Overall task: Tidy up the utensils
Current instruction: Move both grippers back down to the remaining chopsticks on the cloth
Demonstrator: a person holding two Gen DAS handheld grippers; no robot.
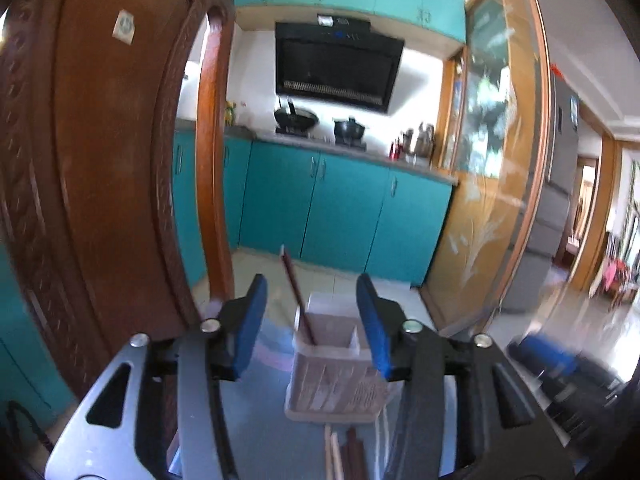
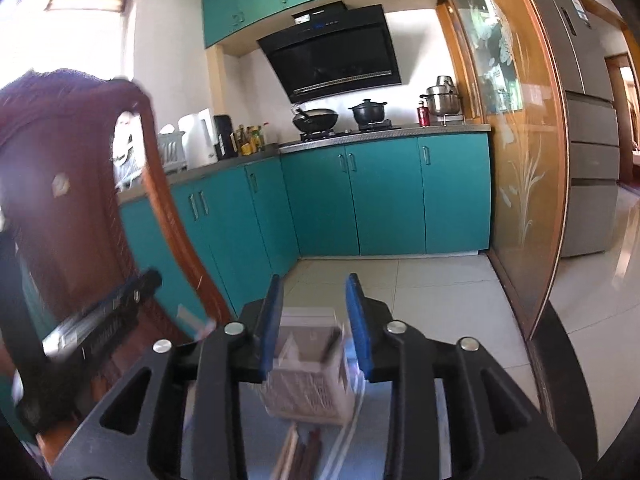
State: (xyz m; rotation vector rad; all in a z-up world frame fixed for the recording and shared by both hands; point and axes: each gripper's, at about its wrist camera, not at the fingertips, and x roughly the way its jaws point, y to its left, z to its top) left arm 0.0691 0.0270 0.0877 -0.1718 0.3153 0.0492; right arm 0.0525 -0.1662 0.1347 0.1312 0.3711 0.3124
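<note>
Left gripper (image 1: 314, 322): jaws wide apart, blue pads either side of the caddy in view, nothing held.
Right gripper (image 2: 316, 322): jaws apart, somewhat narrower than the left, nothing between them; caddy blurred beyond the pads.
Caddy (image 1: 334, 380): pale slotted plastic box, standing upright on the bench (image 1: 272, 436), straight ahead of both grippers; divided inside by a wall into a larger left compartment and a narrower right one.
Chopstick (image 1: 297, 294): dark reddish, standing in the left compartment, leaning up and to the left, pale tip above the rim.
Right compartment: contents not discernible.
Loose sticks (image 1: 346, 456): several lying on the bench just in front of the caddy, some pale, some dark brown, pointing toward it; exact number unclear through blur.
Same sticks, right view (image 2: 300, 456): pale and dark ones side by side, near the caddy's (image 2: 308, 376) base.
Chair (image 1: 100, 160): carved brown wooden back, left of the bench, close to the left gripper.
Background: teal cabinets (image 2: 380, 196), black hood (image 2: 332, 56), wok (image 2: 315, 118) and black pot (image 2: 367, 110) on the stove, steel pot (image 2: 442, 98) to the right.
</note>
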